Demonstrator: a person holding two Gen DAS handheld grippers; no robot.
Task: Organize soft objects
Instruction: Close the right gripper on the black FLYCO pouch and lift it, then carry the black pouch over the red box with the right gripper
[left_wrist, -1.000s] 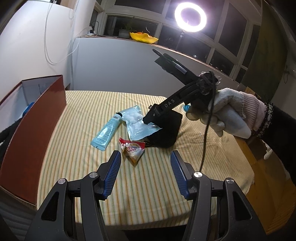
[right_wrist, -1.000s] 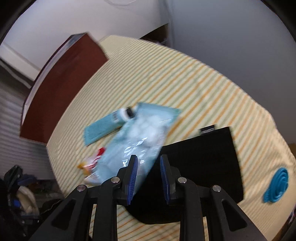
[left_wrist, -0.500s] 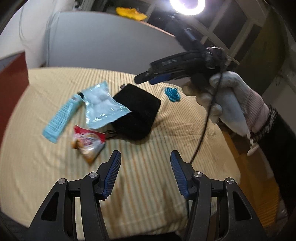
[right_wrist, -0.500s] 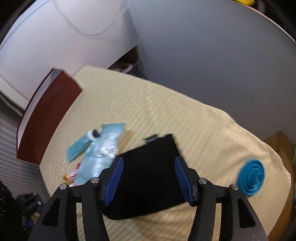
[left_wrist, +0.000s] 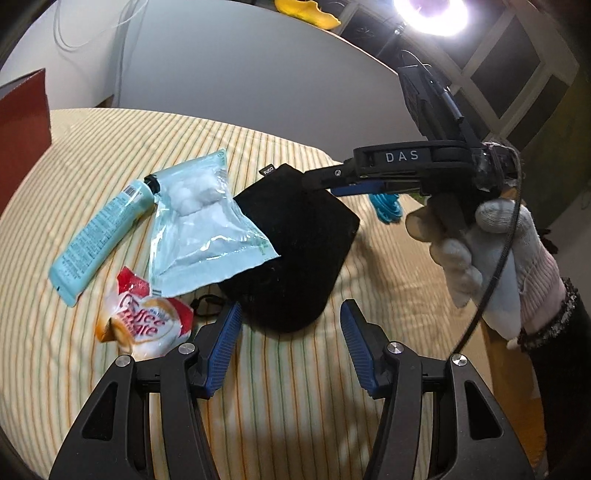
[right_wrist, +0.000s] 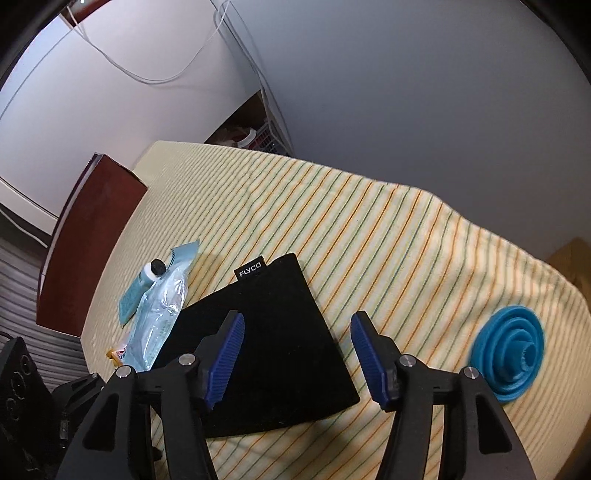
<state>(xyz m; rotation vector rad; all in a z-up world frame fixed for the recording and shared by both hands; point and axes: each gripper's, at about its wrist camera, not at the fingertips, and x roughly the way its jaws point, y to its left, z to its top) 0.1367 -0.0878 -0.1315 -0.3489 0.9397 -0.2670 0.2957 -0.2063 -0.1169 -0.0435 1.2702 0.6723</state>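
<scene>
- Striped cloth (right_wrist: 369, 229) covers the table.
- Left gripper (left_wrist: 288, 347) hangs released, black pouch (left_wrist: 295, 251) just ahead of its tips.
- Right gripper (right_wrist: 297, 354) hovers unclenched and empty above that pouch, blue funnel (right_wrist: 509, 354) to its right.

Pouch (left_wrist: 295, 254) lies mid-table on the striped cloth (left_wrist: 295, 406). Cotton bag (left_wrist: 199, 236) at its 9 o'clock, overlapping its edge. Tube (left_wrist: 99, 232) further at 9, touching the bag. Sachet (left_wrist: 144, 325) at 7. Funnel (right_wrist: 509, 354) at 3, apart. Box (right_wrist: 88, 243) far at 10.

a home room (set up for filming): striped tablecloth (right_wrist: 369, 229), ring light (left_wrist: 430, 14), dark windows (left_wrist: 517, 70).
</scene>
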